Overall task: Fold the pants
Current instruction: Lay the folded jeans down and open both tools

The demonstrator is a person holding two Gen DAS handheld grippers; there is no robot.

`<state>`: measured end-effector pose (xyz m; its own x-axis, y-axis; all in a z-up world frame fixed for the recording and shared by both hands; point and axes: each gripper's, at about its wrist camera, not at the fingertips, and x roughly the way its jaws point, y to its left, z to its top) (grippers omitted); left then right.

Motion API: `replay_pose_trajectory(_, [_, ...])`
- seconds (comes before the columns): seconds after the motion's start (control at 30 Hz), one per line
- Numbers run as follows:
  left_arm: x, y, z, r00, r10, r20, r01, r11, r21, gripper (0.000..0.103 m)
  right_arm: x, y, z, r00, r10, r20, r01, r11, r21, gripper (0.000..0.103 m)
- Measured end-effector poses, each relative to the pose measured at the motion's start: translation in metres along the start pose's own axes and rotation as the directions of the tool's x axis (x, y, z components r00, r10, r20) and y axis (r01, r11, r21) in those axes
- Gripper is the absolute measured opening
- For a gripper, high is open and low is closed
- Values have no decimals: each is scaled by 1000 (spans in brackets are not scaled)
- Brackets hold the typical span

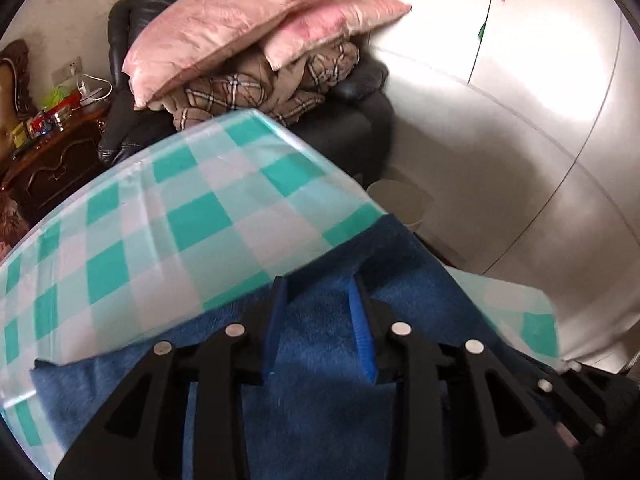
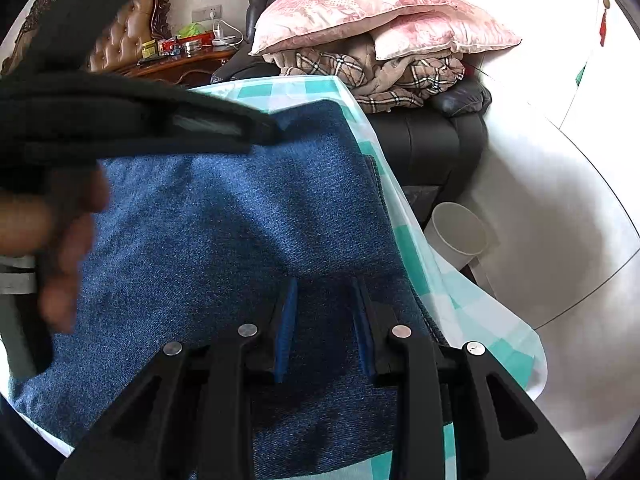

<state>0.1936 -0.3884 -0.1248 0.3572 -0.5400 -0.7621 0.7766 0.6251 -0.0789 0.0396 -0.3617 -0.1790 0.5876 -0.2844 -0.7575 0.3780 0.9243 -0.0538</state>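
Note:
Blue denim pants (image 1: 320,360) lie flat on a table covered in a teal-and-white checked cloth (image 1: 160,220). In the left wrist view my left gripper (image 1: 318,284) hovers over the pants near their far edge, with its blue-padded fingers apart and only flat denim showing between them. The right wrist view shows the pants (image 2: 240,220) spread wide, reaching to the table's right edge. My right gripper (image 2: 325,284) stands open just above the denim with nothing pinched. A person's hand (image 2: 60,220) holds the left gripper (image 2: 260,132) at the upper left, its tip by the pants' far edge.
Beyond the table, a dark leather armchair (image 2: 440,144) holds pink pillows (image 2: 360,12) and a plaid blanket (image 2: 380,68). A white bin (image 2: 460,236) stands on the floor beside the table's right edge. A carved wooden cabinet (image 1: 52,160) with small items sits at the left.

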Motion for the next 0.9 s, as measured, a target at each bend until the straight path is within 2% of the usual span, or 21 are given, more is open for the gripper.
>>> replay_pose_trajectory(0.03, [6,0,2,1000,5,-6,-5,1000,-1,36,0,0,0,1000,-1,-1,1,1000,2,30])
replay_pose_trajectory(0.07, [9,1,3,1000,19,-10,-19,1000,-3,43,0,0,0,1000,-2,-1,2,1000,3,30])
replay_pose_trajectory(0.2, [17,11,3,1000,9,-15,-10,998,-65,54,1,2,1,1000,-9,-1,9,1000,3,30])
replay_pose_trajectory(0.27, [14,13,1,1000,-2,3,2,997,-72,54,1,3,1,1000,-14,-1,14,1000,3,30])
replay_pose_trajectory(0.33, [5,13,-2,1000,26,16,-25,997,-69,54,1,3,1,1000,-13,-1,13,1000,2,30])
replay_pose_trajectory(0.43, [-19,17,-8,1000,30,6,-29,991,-129,51,1,1,1,1000,-4,1,4,1000,7,30])
replay_pose_trajectory(0.47, [-32,18,-16,1000,23,5,-22,990,-142,51,1,1,1,1000,-5,1,5,1000,8,30])
replay_pose_trajectory(0.53, [-42,17,-30,998,57,-21,-60,990,-127,50,1,3,1,1000,-11,2,11,1000,8,30])
replay_pose_trajectory(0.57, [-45,18,-44,995,83,-62,-90,988,-123,48,1,3,0,1000,-14,2,14,1000,7,30])
replay_pose_trajectory(0.6, [-49,20,-56,993,84,-87,-95,986,-134,44,1,4,0,1000,-16,3,16,1000,5,30])
replay_pose_trajectory(0.67, [-59,21,-77,991,85,-108,-100,984,-147,43,0,3,0,1000,-13,5,13,1000,6,30])
replay_pose_trajectory(0.83, [-92,2,-135,987,114,-113,-125,987,-103,45,1,5,0,1000,-17,7,17,1000,8,30])
replay_pose_trajectory(0.9, [-103,-6,-149,986,137,-96,-144,987,-76,45,1,5,0,1000,-20,8,20,1000,9,30])
